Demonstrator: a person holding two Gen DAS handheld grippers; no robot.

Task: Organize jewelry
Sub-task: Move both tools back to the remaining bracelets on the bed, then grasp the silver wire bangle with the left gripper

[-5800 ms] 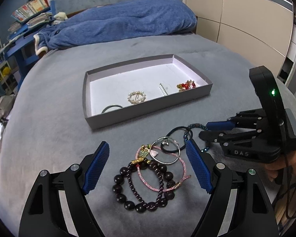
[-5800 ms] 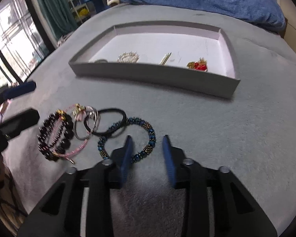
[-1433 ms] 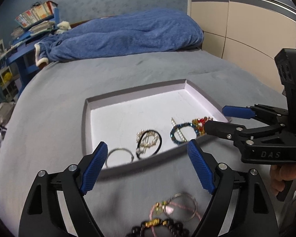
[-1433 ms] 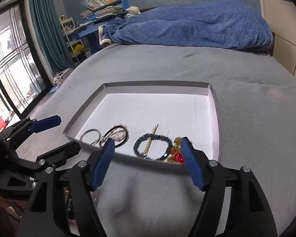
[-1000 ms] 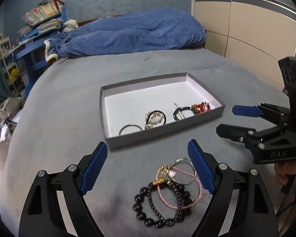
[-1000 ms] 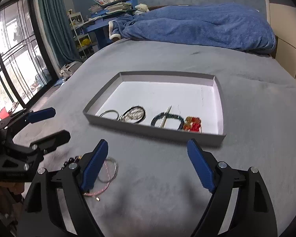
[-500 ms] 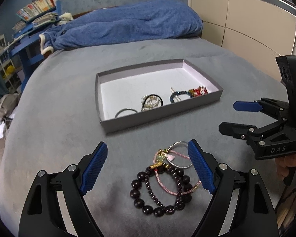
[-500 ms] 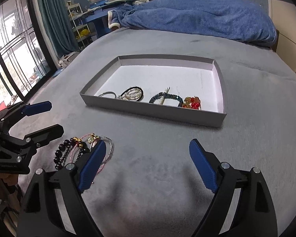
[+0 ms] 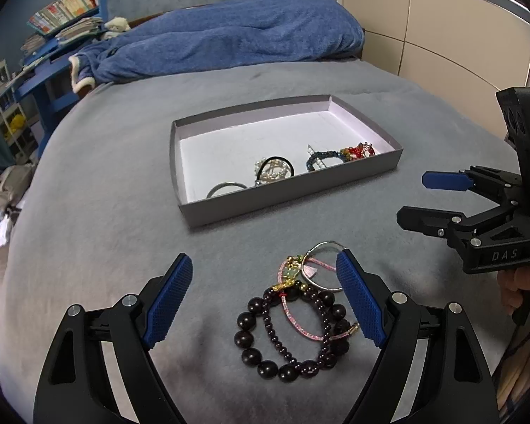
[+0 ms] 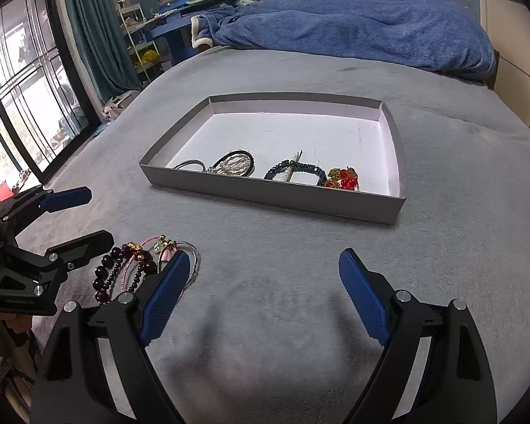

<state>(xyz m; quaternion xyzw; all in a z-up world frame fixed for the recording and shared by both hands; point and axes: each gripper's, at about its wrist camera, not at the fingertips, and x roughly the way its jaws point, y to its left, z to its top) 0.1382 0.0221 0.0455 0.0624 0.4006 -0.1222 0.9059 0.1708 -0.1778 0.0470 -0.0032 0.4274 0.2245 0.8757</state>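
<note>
Now: both grippers released, bracelets left on bed.
Left gripper should drop lower, pinch one strand only, then lift to tray.

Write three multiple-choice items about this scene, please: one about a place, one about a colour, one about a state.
1. Where does the dark bead bracelet lie?
A. In the tray
B. On the grey bed cover, in front of the tray
C. On the blue blanket

2. What colour are the pads of the left gripper?
A. Red
B. Green
C. Blue

3. How is the right gripper?
A. Open and empty
B. Shut on a ring
C. Shut on the tray wall

Key: 1 B, it lies on the bed cover, outside the tray. 2 C, both pads show blue. 3 A, the jaws stand wide with only cover between them.
</note>
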